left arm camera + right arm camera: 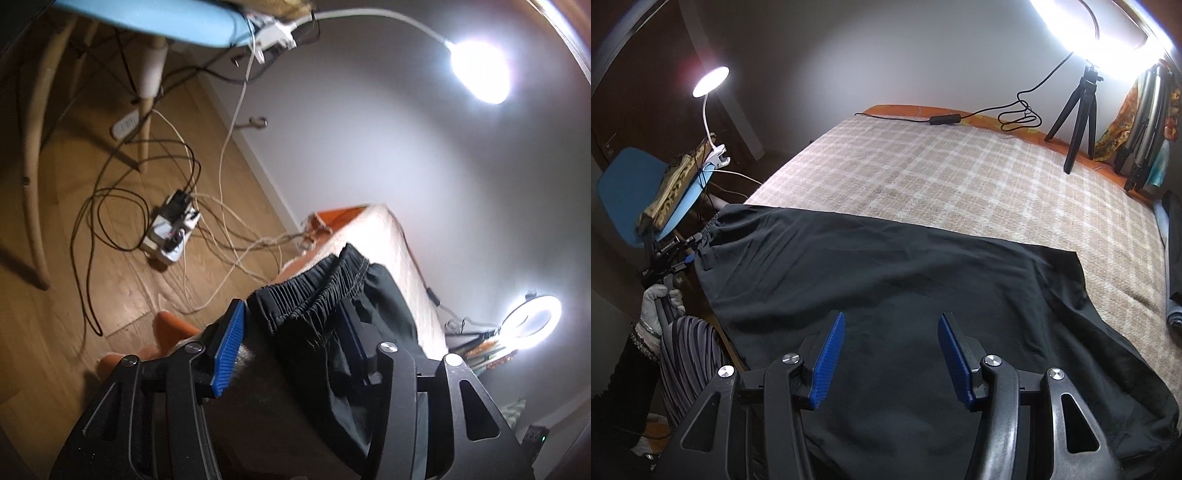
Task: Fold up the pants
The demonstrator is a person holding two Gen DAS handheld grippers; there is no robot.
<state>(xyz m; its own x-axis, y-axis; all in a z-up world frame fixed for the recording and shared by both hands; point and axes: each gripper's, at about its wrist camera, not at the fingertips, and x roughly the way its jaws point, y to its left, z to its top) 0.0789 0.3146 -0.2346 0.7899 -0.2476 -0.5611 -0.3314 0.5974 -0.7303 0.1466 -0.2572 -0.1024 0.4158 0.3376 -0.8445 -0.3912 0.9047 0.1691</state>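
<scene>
On plaid bed point(960, 177): one black pants point(886, 266); left gripper point(291, 332) jaws parted around waistband, right gripper point(892, 354) jaws open, empty.

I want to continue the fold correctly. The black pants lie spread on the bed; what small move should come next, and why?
Probably close the left claw on the elastic waistband: the band already lies between its open blue pads. The right claw hangs open above the black pants, holding nothing.
</scene>
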